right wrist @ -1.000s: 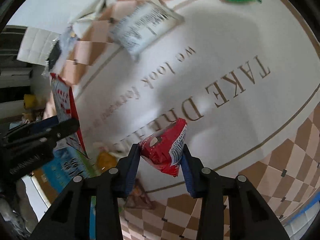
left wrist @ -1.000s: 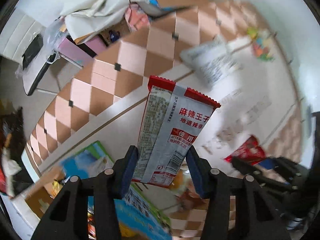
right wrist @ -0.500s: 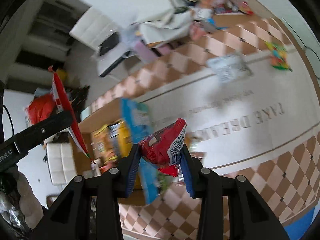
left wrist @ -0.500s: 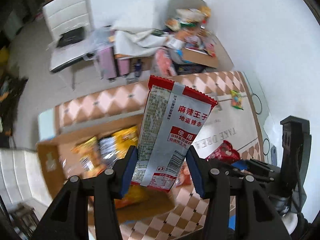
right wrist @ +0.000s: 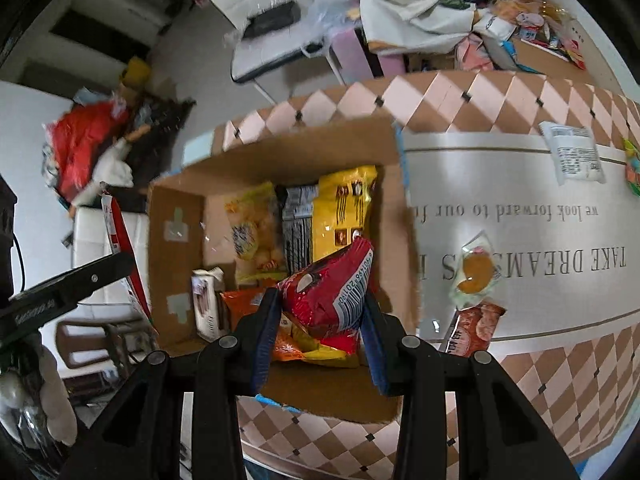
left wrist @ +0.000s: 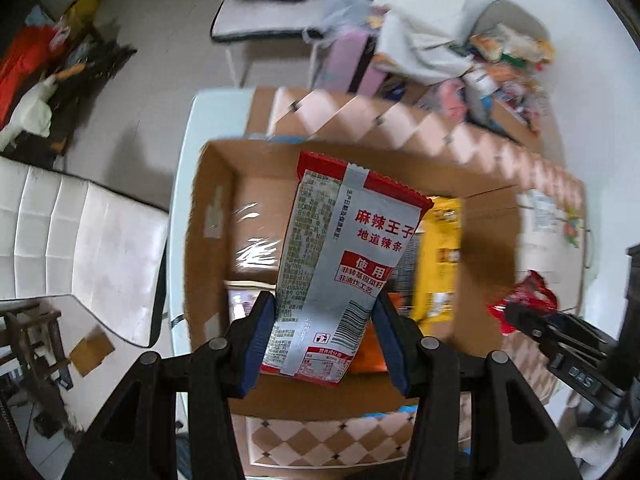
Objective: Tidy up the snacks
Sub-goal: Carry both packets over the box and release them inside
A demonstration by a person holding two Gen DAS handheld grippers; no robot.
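The left gripper [left wrist: 323,336] has its jaws closed on a silver-and-red packet [left wrist: 340,272], which stands upright between the blue pads with its red serrated edge at the top. The packet hangs over the open cardboard box [left wrist: 216,216], above the bare left part of the box floor. In the right half of the box lie a yellow bag [left wrist: 438,256] and an orange pack [left wrist: 370,356], partly hidden behind the packet.

The right gripper [right wrist: 320,330] has its jaws closed on a red bag [right wrist: 332,288], puffy, with a barcode facing right. It is held over the near right part of the same box [right wrist: 176,208]. Below and beyond it the box holds a tall yellow bag [right wrist: 344,212], a dark pack [right wrist: 298,228] beside it, a pale yellow bag [right wrist: 256,232] further left, and a white pack [right wrist: 206,304] standing near the left wall.

The box sits at the left end of the surface [right wrist: 520,176], which has a white lettered middle and a checkered border. Loose snacks remain on the white part to the right of the box: a clear pack with an orange piece [right wrist: 476,270], a brown-red pack [right wrist: 474,328] just nearer, a white pack [right wrist: 572,156] far right, and a colourful one [right wrist: 632,172] at the edge of view.

Beyond the surface stand a white chair [right wrist: 260,12] and a heap of cloth and more snacks [right wrist: 500,4].
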